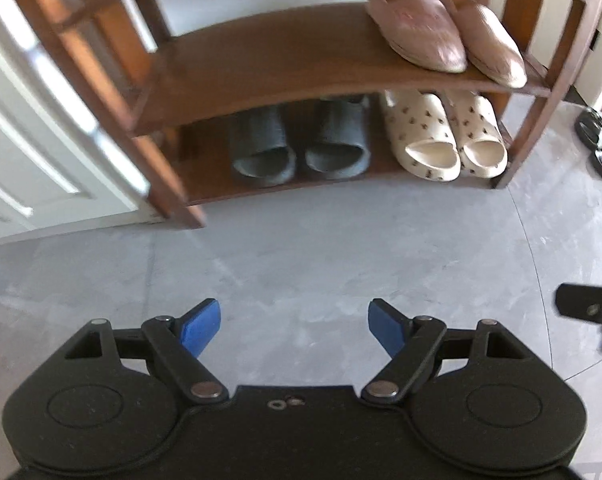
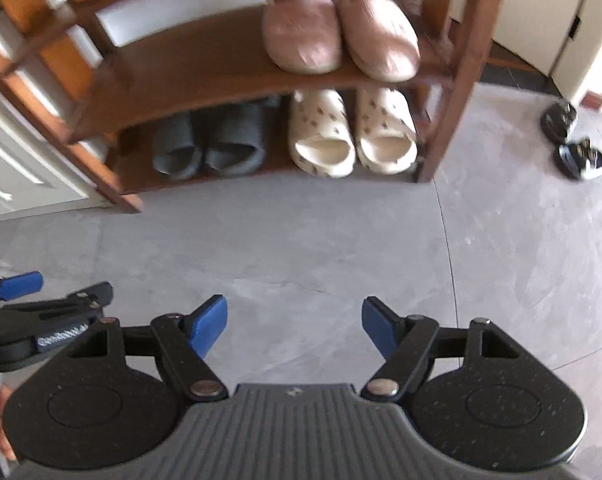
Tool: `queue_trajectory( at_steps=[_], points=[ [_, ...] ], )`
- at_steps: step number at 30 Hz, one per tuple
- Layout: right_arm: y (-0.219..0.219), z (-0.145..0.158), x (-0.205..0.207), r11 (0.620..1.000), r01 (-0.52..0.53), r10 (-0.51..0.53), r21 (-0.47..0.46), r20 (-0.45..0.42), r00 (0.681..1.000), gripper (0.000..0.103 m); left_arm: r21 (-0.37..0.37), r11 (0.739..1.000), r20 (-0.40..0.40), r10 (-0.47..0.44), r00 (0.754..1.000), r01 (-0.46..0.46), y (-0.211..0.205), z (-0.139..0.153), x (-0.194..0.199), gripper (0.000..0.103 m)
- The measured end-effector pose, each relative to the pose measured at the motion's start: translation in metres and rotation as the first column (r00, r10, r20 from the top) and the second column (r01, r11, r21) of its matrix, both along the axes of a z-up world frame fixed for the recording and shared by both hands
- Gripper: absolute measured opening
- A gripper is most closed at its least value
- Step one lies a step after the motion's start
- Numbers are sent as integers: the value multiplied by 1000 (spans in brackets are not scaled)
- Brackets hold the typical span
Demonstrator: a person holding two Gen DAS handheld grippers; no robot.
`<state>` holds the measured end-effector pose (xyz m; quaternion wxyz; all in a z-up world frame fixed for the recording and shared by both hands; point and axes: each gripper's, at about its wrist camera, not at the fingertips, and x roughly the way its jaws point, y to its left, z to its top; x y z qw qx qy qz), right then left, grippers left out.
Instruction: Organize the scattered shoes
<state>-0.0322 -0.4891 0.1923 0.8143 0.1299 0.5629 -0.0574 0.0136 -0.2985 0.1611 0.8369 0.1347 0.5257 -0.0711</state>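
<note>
A brown wooden shoe rack (image 1: 261, 60) (image 2: 181, 64) stands ahead. A pair of pink slippers (image 1: 445, 36) (image 2: 337, 32) sits on its upper shelf at the right. Grey slides (image 1: 297, 144) (image 2: 209, 140) and cream patterned slides (image 1: 445, 136) (image 2: 353, 132) sit on the bottom shelf. Two black sandals (image 1: 597, 144) (image 2: 573, 140) lie loose on the floor right of the rack. My left gripper (image 1: 295, 326) is open and empty above the floor. My right gripper (image 2: 295, 326) is open and empty too. Each shows at the edge of the other's view.
The floor (image 1: 301, 248) (image 2: 301, 240) is grey stone tile. A white panelled door (image 1: 21, 152) stands left of the rack. A white cabinet (image 2: 573, 20) stands at the back right.
</note>
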Motion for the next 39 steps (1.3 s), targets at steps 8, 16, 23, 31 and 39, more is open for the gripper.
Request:
queue_trajectory(
  at_steps=[8,16,23,31,39],
  points=[
    [17,-101,22,999,40,-42,31,83,996,77,0,1000,7,-6,1000,6,-2,-100,29,81],
    [27,-156,56,999,-42,41,1,186,982,77,-51,997,71,60,996,-57,10,-148,50,81],
    [16,-189,79,999,-34,42,-33,261,964,77,-126,988,194,109,975,-85,11,-196,78,81],
    [8,-230,82,995,-37,67,-90,352,933,77,-158,984,300,130,945,-85,1,-222,102,81],
    [16,-211,83,991,116,-77,-73,398,914,81,-130,988,394,127,910,-82,-15,-172,100,82]
  ],
)
